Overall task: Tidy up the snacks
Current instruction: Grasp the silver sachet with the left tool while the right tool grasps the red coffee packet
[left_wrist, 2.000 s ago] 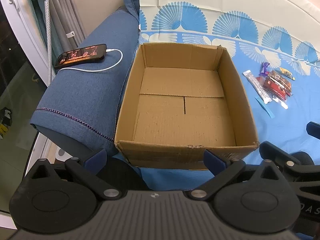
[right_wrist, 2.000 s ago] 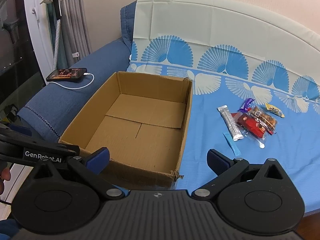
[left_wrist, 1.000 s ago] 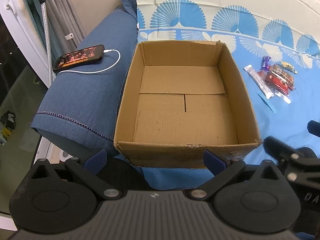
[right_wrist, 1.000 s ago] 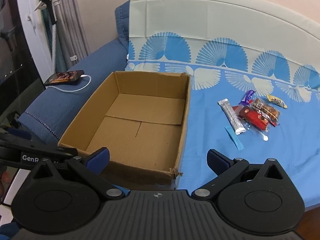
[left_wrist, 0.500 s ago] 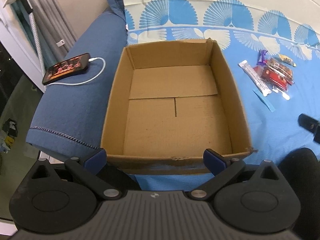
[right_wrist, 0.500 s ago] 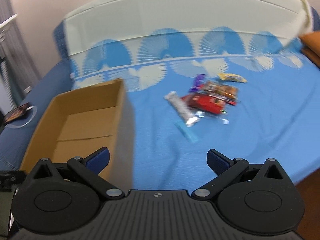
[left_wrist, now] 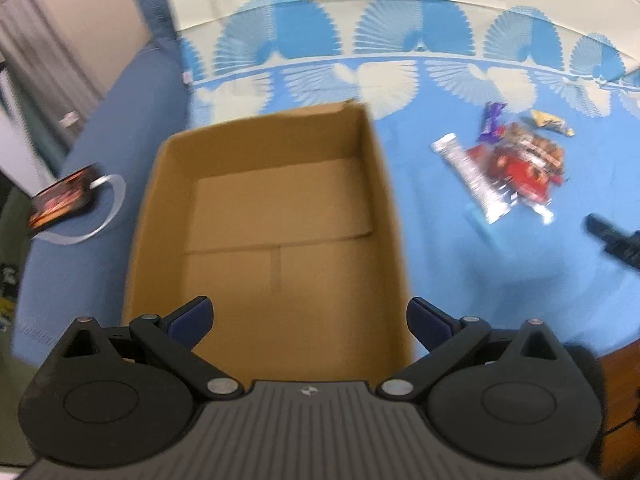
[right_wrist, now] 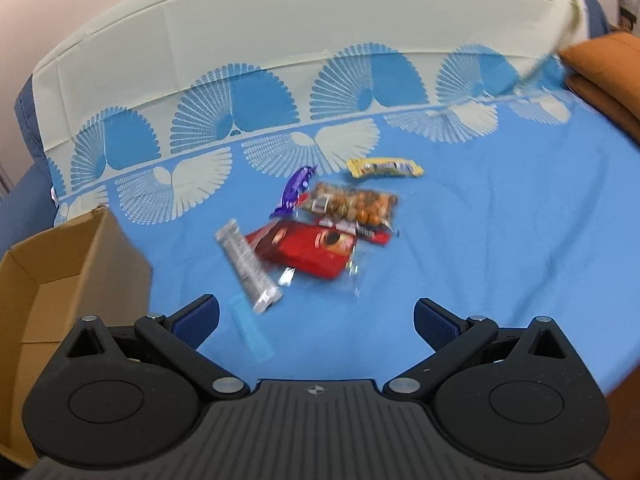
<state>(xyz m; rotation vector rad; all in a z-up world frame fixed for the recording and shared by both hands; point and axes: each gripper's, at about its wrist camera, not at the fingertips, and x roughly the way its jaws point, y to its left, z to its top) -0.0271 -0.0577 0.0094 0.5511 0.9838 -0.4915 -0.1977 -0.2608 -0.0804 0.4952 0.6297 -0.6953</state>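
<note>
An empty cardboard box (left_wrist: 264,216) sits on the blue sheet, its corner also showing in the right wrist view as the cardboard box (right_wrist: 60,264). A pile of snacks lies to its right: a silver stick pack (right_wrist: 246,266), a red packet (right_wrist: 308,250), a clear bag of nuts (right_wrist: 354,204), a purple wrapper (right_wrist: 294,192), a yellow bar (right_wrist: 384,168) and a light blue strip (right_wrist: 250,332). My right gripper (right_wrist: 316,318) hovers open just before the pile. My left gripper (left_wrist: 310,318) hangs open over the box's near edge. The snack pile (left_wrist: 508,168) lies to its right.
A phone (left_wrist: 60,200) on a white cable rests on the blue sofa arm (left_wrist: 92,184) left of the box. An orange cushion (right_wrist: 604,76) lies at the far right. The patterned sheet (right_wrist: 500,220) covers the seat and backrest.
Both views have swung to the right. The right gripper has come closer to the snack pile, and the box has slid to its left edge. Both grippers stay open.
</note>
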